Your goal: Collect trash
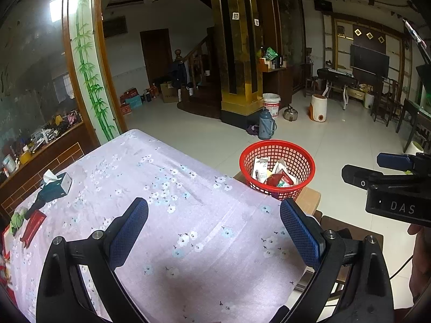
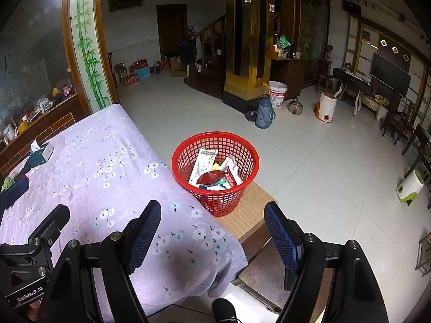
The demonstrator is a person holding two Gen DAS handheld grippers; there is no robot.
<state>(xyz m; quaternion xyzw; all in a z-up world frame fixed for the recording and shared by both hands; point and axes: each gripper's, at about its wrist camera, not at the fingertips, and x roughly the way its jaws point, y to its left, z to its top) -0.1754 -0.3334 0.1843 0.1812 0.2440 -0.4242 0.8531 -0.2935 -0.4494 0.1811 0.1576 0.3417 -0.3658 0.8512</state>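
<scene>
Just off the table's corner sits the red basket (image 2: 215,172) on a cardboard box (image 2: 250,212), handy for dropping stuff in; wrappers (image 2: 212,172) already fill it; my left gripper (image 1: 214,232) and right gripper (image 2: 212,237) both hang spread wide, holding nothing, over the floral tablecloth (image 1: 167,188); I'd guess collecting's nearly done.

The tablecloth (image 1: 188,188) was soft matt cloth with a flower print. The red basket (image 2: 215,148) looked like glossy plastic mesh (paper and foil wrappers inside). The floor tiles (image 2: 309,148) shone smooth, and the gripper pads (image 1: 129,231) were textured blue rubber.
</scene>
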